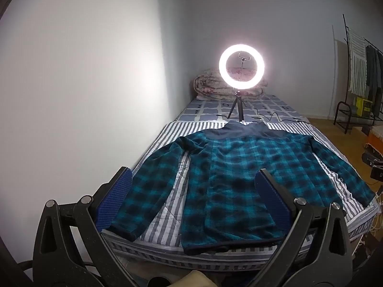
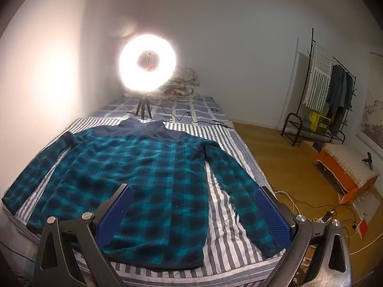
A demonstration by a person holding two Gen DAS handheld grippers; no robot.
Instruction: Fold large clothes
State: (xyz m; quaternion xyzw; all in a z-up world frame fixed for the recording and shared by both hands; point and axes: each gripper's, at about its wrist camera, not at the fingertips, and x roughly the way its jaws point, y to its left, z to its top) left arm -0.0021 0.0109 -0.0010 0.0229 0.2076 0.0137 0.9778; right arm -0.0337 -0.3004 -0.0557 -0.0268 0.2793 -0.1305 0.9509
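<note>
A teal and black plaid fleece shirt lies spread flat on a striped bed sheet, dark collar at the far end, both sleeves angled outward. My left gripper hovers open above the near edge of the bed, over the shirt's left sleeve and hem, with nothing between its blue pads. In the right wrist view the same shirt fills the bed, and my right gripper stands open above the hem and the right sleeve, holding nothing.
A lit ring light on a small tripod stands on the bed just beyond the collar, its cable trailing right. A folded quilt lies at the head. A white wall runs along the left. Right of the bed are wooden floor, clothes rack, orange bench, cables.
</note>
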